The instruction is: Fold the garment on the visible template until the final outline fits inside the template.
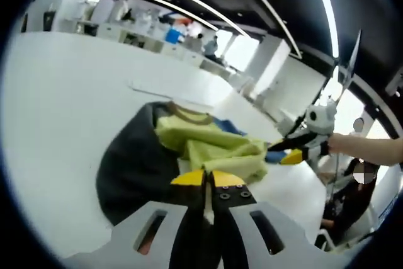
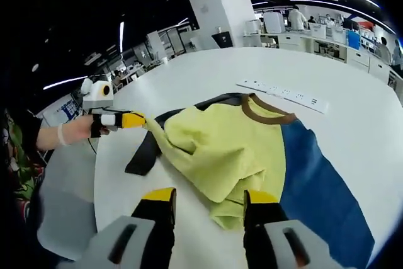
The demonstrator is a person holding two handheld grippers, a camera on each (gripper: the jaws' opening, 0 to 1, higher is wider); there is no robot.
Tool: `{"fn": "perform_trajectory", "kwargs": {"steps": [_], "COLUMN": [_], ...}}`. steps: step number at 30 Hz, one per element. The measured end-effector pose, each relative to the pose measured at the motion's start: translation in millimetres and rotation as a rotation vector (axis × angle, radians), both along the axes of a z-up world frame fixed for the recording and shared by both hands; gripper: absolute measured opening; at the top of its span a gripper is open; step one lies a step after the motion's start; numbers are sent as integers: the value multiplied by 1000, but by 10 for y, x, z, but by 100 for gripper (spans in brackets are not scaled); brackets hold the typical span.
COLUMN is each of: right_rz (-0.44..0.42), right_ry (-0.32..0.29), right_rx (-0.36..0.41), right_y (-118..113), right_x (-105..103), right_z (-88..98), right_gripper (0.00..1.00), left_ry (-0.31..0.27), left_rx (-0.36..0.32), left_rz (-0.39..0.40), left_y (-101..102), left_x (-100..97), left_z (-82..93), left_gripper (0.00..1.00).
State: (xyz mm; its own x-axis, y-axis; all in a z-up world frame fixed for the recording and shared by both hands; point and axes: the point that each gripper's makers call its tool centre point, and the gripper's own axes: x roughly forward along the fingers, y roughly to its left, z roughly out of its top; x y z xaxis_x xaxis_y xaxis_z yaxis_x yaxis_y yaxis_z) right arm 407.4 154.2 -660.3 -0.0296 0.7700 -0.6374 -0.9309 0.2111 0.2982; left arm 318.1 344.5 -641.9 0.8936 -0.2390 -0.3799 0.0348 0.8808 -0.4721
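1. My right gripper (image 2: 208, 201) stands nearest, its yellow-tipped black jaws wide apart and holding nothing, poised just off the near hem of the yellow-green short-sleeved cloth garment with a brown collar (image 2: 220, 146).
2. My left gripper (image 1: 208, 184), seen in its own view, has its jaws pressed together, apparently pinching a fold of the garment's dark part; in the right gripper view it grips the garment's edge at the left edge of the white table (image 2: 352, 86).
3. The garment lies crumpled near the middle of the table, partly over the blue flat template (image 2: 321, 187), with a dark panel (image 2: 143, 154) trailing toward the table's left edge.
4. Beyond it, toward the far edge, lies a white strip of sockets (image 2: 283, 94).
5. Risk, in my judgement: a further pull by the left gripper could drag the cloth off the template or over the table's edge, since much of it already sits outside the blue outline.
6. Risk: the bunched layers may be caught together by the right jaws, giving an uneven fold that overhangs the template.
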Motion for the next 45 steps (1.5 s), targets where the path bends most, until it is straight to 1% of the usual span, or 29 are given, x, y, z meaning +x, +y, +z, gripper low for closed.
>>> {"fn": "perform_trajectory", "kwargs": {"steps": [7,8,10,11,14,16,18,19,20,23,25,27,29,30,32,34,35,36,37,38,39,40,42,45], "right_rz": [-5,-4,9,16,39,59,102,138,161,212,218,243,282,311,337,328,335,351,370,364,365,379,429,436], "right_ry": [5,9,35,46,21,-11,-68,-116,-142,-198,-226,-308,-363,-415,-473,-463,-479,-517,-534,-518,-515,-530,-615,-589], "right_rx": [-14,-15,-10,-10,-22,-37,-63,-90,-97,-107,-109,-121,-136,-141,-166,-169,-186,-215,-217,-212,-214,-225,-239,-237], "right_y": [-67,-68,-54,-40,-5,16,35,40,55,121,176,232,275,316,346,383,376,357,368,380,388,385,407,443], "right_x": [-22,-34,-101,-140,-215,-247,-286,-303,-318,-393,-411,-366,-374,-367,-337,-329,-303,-248,-244,-256,-252,-250,-215,-266], "right_z": [-34,-32,-29,-34,-87,-137,-183,-220,-234,-262,-276,-285,-299,-302,-328,-362,-383,-402,-419,-426,-427,-431,-410,-432], "right_gripper": [37,35,24,22,24,22,22,22,22,22,22,21,20,18,14,14,13,12,12,12,10,9,7,7], "left_ry": [2,4,10,11,13,5,-7,-21,-27,-39,-48,-52,-58,-58,-60,-61,-61,-62,-65,-67,-69,-71,-78,-82], "left_rx": [21,23,14,15,19,17,10,0,-4,18,14,16,17,25,24,23,25,26,28,30,28,28,27,33], "left_rz": [61,69,80,81,87,87,91,100,103,109,122,131,130,129,135,136,137,139,141,143,146,149,158,162], "left_y": [321,355,410,418,436,435,452,454,464,512,568,581,587,597,620,629,638,645,655,665,677,689,719,746], "left_x": [-141,-158,-187,-188,-194,-166,-126,-104,-88,-37,-8,0,15,22,32,41,46,49,53,57,62,67,79,98], "left_z": [25,20,0,-4,-4,29,78,127,153,208,233,260,285,290,298,307,307,312,322,329,344,356,385,400], "left_gripper": [0,0,0,0,0,0,0,0,0,0,0,0,0,0,0,0,0,0,0,0,0,0,0,0]}}
